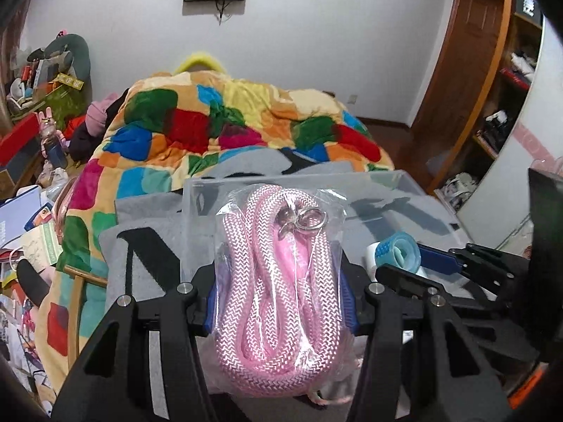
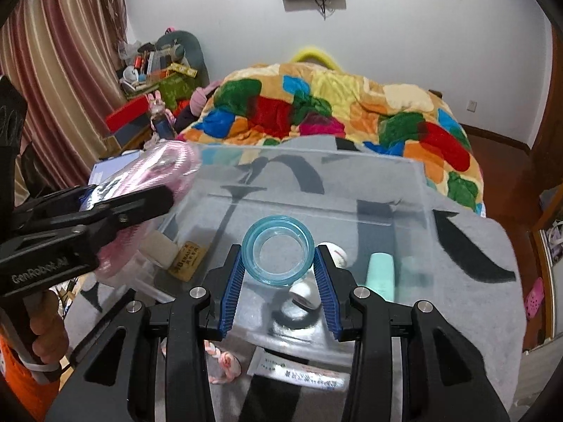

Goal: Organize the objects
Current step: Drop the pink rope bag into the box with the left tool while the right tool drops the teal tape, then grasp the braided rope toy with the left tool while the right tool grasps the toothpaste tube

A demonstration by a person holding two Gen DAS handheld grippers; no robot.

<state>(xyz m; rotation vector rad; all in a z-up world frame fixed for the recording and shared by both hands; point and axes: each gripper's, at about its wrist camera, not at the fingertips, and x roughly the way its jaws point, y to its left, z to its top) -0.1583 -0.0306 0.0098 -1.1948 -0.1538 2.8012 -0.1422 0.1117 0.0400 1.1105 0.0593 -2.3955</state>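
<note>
Left fingers: my left gripper [image 1: 281, 302] is clamped on the clear-bagged coil of pink braided rope [image 1: 281, 281], held just at the near left wall of the clear plastic storage box [image 2: 427, 190].
Right fingers: my right gripper [image 2: 279, 281] pinches the translucent blue tape ring [image 2: 278, 255] above the box floor.
Inside: mint tube [image 2: 380, 274], white tape rolls [image 2: 304, 295].
Risk: the slick bag may slip; the two tools, close together, could collide.
Unsure: whether the bag rests on the rim.

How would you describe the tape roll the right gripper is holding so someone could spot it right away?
Find the clear plastic bin on the grey cloth at the foot of the colourful bed. Above its near edge, the right gripper pinches a translucent blue tape roll between blue-padded fingers. The small white rolls below it are opaque.
</note>
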